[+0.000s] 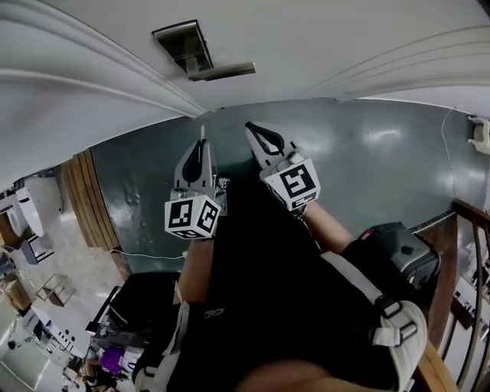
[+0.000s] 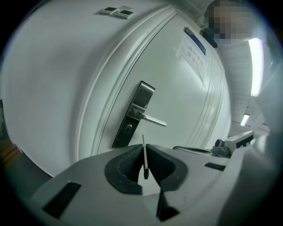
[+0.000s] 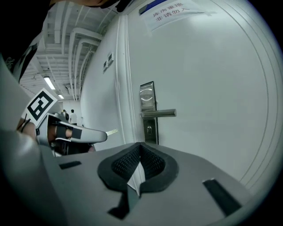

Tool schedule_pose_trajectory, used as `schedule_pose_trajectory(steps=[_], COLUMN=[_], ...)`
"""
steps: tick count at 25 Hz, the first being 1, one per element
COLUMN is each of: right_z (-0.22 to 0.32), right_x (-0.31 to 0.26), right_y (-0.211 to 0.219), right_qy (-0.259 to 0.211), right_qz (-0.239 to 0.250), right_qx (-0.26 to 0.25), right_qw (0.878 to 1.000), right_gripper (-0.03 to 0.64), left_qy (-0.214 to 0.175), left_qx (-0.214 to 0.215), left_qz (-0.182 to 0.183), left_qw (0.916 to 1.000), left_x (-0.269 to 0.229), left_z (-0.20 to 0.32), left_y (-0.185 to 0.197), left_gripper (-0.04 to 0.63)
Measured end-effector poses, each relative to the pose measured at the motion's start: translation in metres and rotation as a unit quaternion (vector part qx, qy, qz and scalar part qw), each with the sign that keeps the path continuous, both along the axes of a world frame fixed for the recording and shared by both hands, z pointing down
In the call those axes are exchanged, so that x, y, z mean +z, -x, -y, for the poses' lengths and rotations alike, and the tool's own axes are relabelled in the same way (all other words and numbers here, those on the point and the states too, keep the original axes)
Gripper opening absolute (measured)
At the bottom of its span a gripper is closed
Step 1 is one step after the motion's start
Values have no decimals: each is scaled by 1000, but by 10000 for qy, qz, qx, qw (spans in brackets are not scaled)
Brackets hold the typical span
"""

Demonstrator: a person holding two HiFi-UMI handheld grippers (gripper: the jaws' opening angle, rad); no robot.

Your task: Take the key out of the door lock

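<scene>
A thin metal key (image 2: 143, 154) stands edge-on between the pads of my left gripper (image 2: 144, 148), which is shut on it. The key is clear of the door, its blade (image 1: 203, 134) poking past the jaws. The steel lock plate (image 2: 132, 117) with its lever handle (image 2: 152, 119) and empty keyhole (image 2: 128, 128) lies some way ahead. My right gripper (image 3: 140, 145) is shut on nothing and faces the same lock plate (image 3: 148, 110). Its view also shows the left gripper (image 3: 99, 136) with the key (image 3: 112, 131). From above, both grippers (image 1: 202, 145) (image 1: 256, 129) hang side by side before the door handle (image 1: 218, 71).
A white door with a paper notice (image 2: 194, 50) fills the view ahead, and wall switches (image 2: 116, 12) sit left of the frame. A wooden railing (image 1: 459, 253) runs behind on the right. Wooden panelling (image 1: 88, 207) lies to the left. People (image 3: 68, 117) stand far down the corridor.
</scene>
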State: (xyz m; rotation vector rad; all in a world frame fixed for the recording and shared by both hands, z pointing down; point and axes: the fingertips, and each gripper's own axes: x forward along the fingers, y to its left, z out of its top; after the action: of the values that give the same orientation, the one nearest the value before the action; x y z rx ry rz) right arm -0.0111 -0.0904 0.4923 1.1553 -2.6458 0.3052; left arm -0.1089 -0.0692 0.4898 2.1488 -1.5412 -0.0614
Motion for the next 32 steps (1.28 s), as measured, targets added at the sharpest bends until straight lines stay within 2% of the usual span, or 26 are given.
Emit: schedule_pose_trajectory(steps=[6,15,21,26,32], right_z=[-15,-17,-13,-4,3], right_x=[-13,-74,-100,-123,-142], right_y=[5,12,4,0,-1], right_qy=[-242,-922,-1274,-1556,-1701], right_qz=[-92,-125,-151,-111,-21], right_qx=[346,650,808,857,794], right_qw=[9991,9935,9884,9840,9822], right_gripper=[8,8,8,8,8], left_qy=[-267,-1028,-1235,-1334,-1627], left_qx=[185,490,575,590,610], left_qz=[237,365,397,264,394], left_qw=[9992,9928,9899,9890,9840], left_x=[-14,-74,-92,-109,-133], left_z=[-8,-3,4,15,19], left_y=[19,21,16,10,0], left_gripper=[37,37,37,37,37])
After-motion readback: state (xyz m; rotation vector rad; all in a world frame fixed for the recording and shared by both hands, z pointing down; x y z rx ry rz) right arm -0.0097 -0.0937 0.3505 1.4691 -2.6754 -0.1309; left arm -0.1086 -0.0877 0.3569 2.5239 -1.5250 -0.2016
